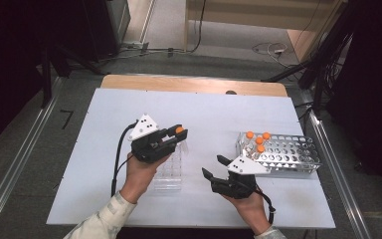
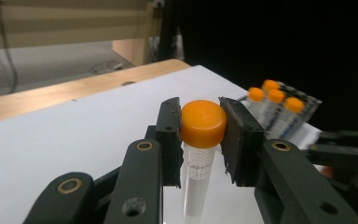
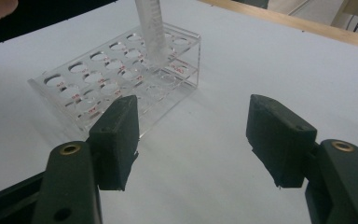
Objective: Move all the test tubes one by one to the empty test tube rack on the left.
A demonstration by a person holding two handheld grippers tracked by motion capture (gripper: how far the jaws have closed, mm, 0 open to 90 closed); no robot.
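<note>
My left gripper (image 1: 179,132) is shut on the orange cap of a clear tube (image 2: 203,122), which hangs upright below the jaws over the far end of a clear plastic rack (image 1: 171,172). In the right gripper view the tube's lower end (image 3: 153,32) reaches the rack's (image 3: 121,79) top plate near a far hole; I cannot tell whether it is inside. My right gripper (image 1: 214,166) is low over the white table, right of the clear rack, open with nothing between its jaws (image 3: 191,135).
A metal wire rack (image 1: 291,153) stands at the right with several orange-capped tubes (image 1: 256,140) in its left end, also seen as the rack (image 2: 307,103) with tubes (image 2: 275,95). The white board (image 1: 129,104) lies on a wooden table; floor rails run along both sides.
</note>
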